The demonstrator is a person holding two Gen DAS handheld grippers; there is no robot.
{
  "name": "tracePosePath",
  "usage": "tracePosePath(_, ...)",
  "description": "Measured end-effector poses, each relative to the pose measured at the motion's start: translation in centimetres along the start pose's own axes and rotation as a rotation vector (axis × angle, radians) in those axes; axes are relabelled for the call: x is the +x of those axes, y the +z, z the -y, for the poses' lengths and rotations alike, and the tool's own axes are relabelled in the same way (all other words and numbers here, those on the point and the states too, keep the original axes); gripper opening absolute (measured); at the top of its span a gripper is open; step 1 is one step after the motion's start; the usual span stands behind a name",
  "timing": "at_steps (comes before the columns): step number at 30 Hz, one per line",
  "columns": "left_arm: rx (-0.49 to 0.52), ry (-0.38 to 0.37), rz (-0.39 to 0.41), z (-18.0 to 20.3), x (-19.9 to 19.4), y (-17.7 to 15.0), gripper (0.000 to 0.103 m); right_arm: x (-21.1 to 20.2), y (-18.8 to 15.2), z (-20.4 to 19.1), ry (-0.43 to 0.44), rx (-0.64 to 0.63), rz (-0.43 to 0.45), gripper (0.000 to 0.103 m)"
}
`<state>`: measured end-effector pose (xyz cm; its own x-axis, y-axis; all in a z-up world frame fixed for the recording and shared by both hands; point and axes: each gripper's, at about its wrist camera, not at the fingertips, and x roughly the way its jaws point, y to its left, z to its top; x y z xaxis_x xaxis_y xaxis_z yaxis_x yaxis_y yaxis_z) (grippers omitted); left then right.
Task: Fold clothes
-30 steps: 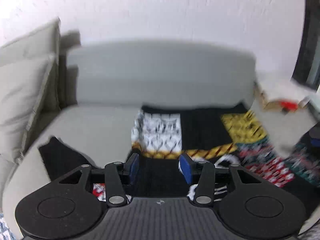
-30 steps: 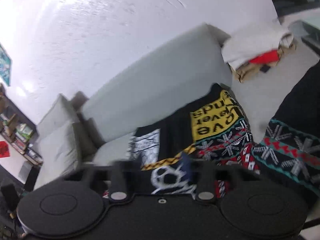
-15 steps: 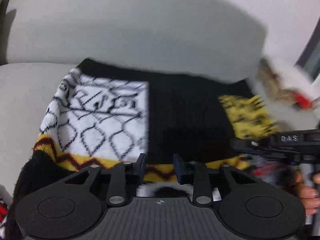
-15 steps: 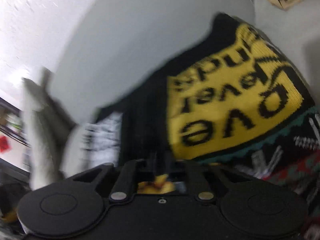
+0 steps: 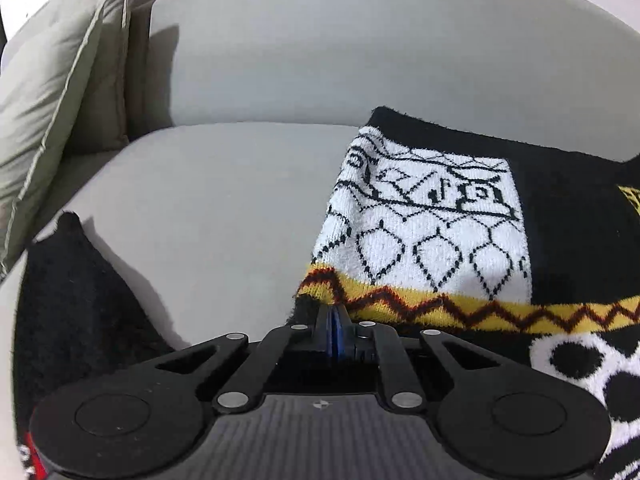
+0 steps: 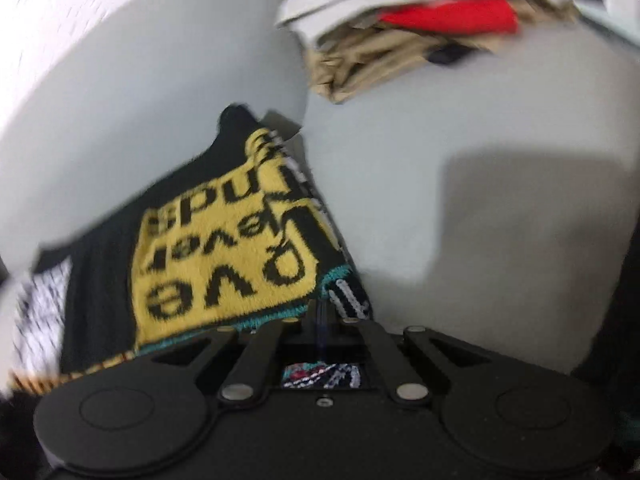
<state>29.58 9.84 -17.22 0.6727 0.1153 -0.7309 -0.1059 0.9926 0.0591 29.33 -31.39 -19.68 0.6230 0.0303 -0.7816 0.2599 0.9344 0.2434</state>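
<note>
Where a grey sofa seat (image 5: 208, 200) fills the left wrist view, a patchwork knitted sweater (image 5: 432, 232) lies spread across it from the centre out to 3 o'clock, its white panel of black outlines above a yellow and dark red zigzag band. The left gripper (image 5: 332, 316), at 6 o'clock, has its blue-padded jaws pressed together on the sweater's left edge, just under the zigzag band. A black piece of cloth (image 5: 76, 304) lies at 8 o'clock, and pale cushions (image 5: 44, 92) lean at 10 o'clock. In the blurred right wrist view, the right gripper (image 6: 322, 312) is closed on the sweater's right edge, beside its yellow lettered patch (image 6: 224, 256). A heap of white, tan and red clothes (image 6: 424, 28) sits at 1 o'clock.
</note>
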Motion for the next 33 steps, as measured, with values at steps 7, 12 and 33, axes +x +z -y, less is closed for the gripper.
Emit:
tracePosePath(7,0.047,-0.132,0.146,4.2,-1.9,4.8,0.034,-2.0,4.5,-3.1,0.192,0.021,0.102,0.023)
tracePosePath(12,0.074,-0.255,0.089,9.4,3.3,6.7,0.034,3.8,5.8,-8.0,0.472,0.028,-0.038,0.023)
tracePosePath(33,0.066,0.043,0.134,3.5,5.8,7.5,0.032,3.7,8.3,-2.3,0.216,0.107,0.203,0.008)
